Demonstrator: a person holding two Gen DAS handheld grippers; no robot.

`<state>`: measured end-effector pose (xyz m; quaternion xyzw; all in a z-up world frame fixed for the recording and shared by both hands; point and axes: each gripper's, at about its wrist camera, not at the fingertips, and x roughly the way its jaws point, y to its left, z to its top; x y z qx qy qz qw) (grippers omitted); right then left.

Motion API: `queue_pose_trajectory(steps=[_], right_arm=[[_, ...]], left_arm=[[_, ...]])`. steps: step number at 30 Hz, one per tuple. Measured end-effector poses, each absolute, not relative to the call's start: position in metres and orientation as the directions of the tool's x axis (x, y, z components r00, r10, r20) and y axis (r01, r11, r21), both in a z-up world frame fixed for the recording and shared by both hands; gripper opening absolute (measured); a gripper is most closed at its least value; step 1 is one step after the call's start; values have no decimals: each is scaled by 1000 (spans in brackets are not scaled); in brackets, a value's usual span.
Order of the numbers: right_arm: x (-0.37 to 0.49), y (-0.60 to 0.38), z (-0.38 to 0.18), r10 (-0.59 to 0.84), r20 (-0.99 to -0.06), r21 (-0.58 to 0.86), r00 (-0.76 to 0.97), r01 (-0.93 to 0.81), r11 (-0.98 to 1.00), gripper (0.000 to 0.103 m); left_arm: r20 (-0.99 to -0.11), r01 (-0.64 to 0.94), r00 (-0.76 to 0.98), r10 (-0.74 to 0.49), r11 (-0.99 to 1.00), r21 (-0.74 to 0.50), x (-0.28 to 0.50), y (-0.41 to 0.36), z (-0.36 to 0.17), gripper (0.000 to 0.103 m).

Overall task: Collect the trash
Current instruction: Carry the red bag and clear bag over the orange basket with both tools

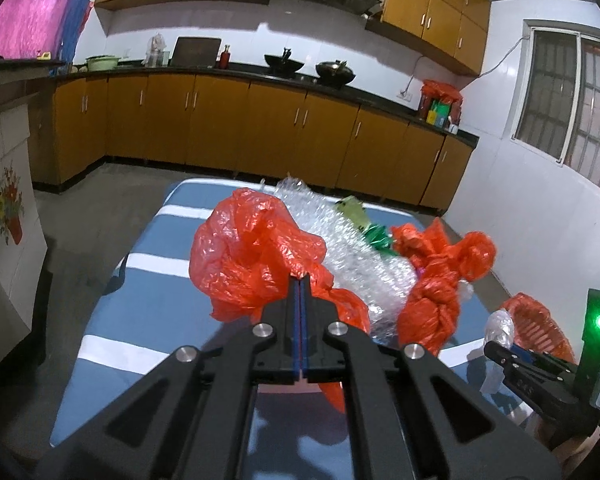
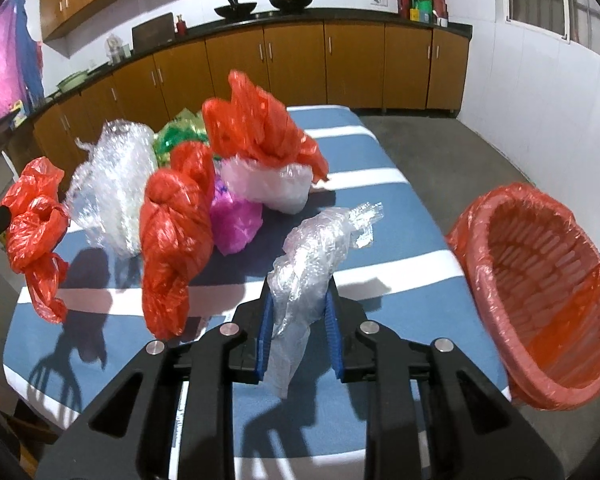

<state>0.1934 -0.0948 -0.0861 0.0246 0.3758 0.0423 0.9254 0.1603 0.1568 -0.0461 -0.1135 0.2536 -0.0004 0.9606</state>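
Note:
My left gripper [image 1: 301, 278] is shut on a crumpled red plastic bag [image 1: 256, 248] and holds it above the blue striped table [image 1: 148, 312]; the same bag shows at the left of the right wrist view [image 2: 34, 220]. My right gripper [image 2: 300, 284] is shut on a clear crumpled plastic wrap [image 2: 316, 248], lifted over the table. It also shows in the left wrist view [image 1: 496, 350] with the clear wrap [image 1: 499, 328]. A red basket lined with a red bag [image 2: 540, 280] stands at the table's right edge, right of my right gripper.
Still on the table [image 2: 380, 184]: a twisted red bag [image 2: 176, 236], bubble wrap [image 2: 112, 184], a pink bag [image 2: 236, 216], a white bag [image 2: 272, 188] under another red bag [image 2: 260, 124], and green foil [image 2: 176, 136]. Wooden cabinets [image 1: 220, 128] line the far wall.

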Motion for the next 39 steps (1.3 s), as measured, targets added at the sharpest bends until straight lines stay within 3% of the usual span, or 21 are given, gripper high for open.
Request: queue_pose_trajectory(steps=[18,39], right_arm=[[169,-132,-37,100,-593,106,799,-46,993,24],[136,-280,-23,-143,-555,90,820,230,969,24]], left_arm=[[-373,131,904,-211,965,-228,144,96,9,2],[-380,449,772,-510,860,-241,192,-80,4,2]])
